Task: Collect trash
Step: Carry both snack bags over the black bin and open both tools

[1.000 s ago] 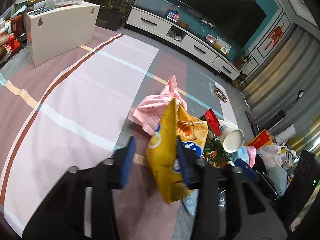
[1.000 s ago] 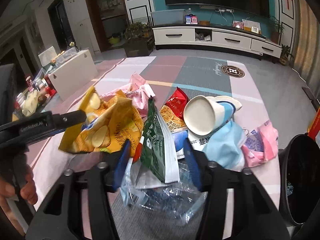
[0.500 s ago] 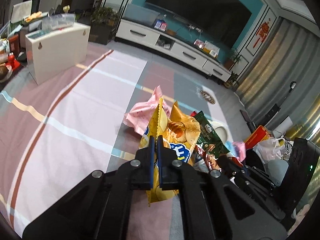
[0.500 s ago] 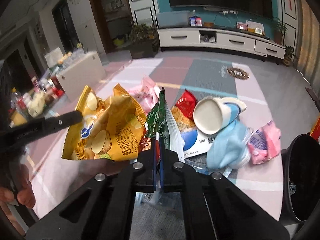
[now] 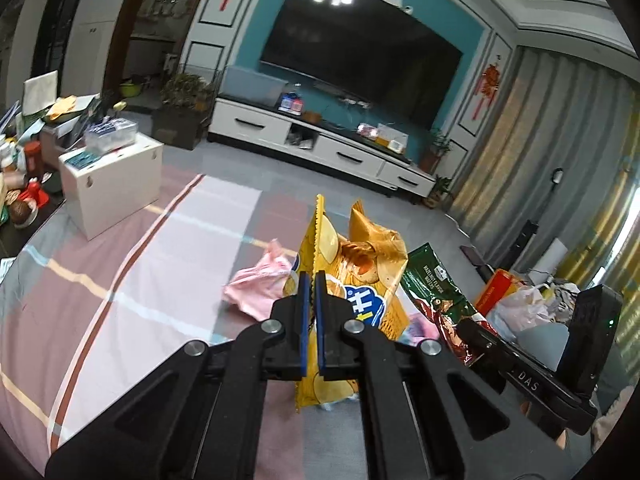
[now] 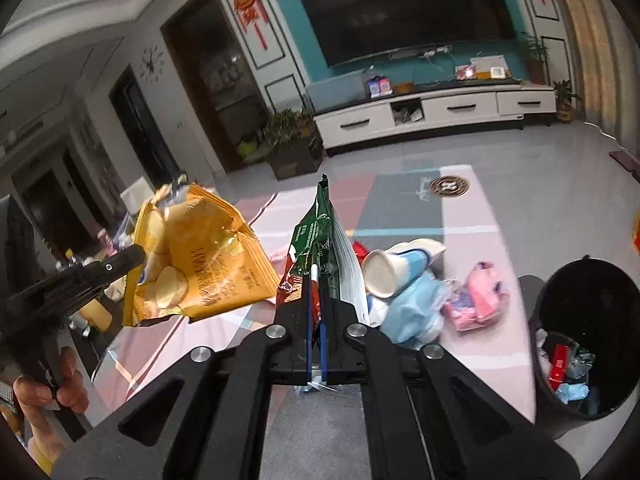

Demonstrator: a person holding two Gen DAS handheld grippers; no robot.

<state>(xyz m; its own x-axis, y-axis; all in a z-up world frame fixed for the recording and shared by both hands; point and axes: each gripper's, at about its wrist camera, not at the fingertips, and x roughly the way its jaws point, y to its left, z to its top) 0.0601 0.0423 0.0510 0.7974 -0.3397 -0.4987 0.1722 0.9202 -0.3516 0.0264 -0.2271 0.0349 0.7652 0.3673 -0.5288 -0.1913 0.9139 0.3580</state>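
Above the striped rug (image 5: 132, 280), the left gripper (image 5: 311, 280) pinches a yellow chip bag (image 5: 360, 276). The right gripper (image 6: 316, 284) pinches a green bag (image 5: 436, 284) printed "HAZELNUT FLAVOUR WAFERS". Its body reads "DAS". Beside it stands a black bin (image 6: 576, 280), with more trash near on the rug.

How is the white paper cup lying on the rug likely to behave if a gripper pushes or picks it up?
The paper cup lies on its side, so a push would probably roll it in a curve. It looks thin-walled and empty, so likely light and easy to crush if squeezed hard. It rests against a blue wrapper, which may shift with it.
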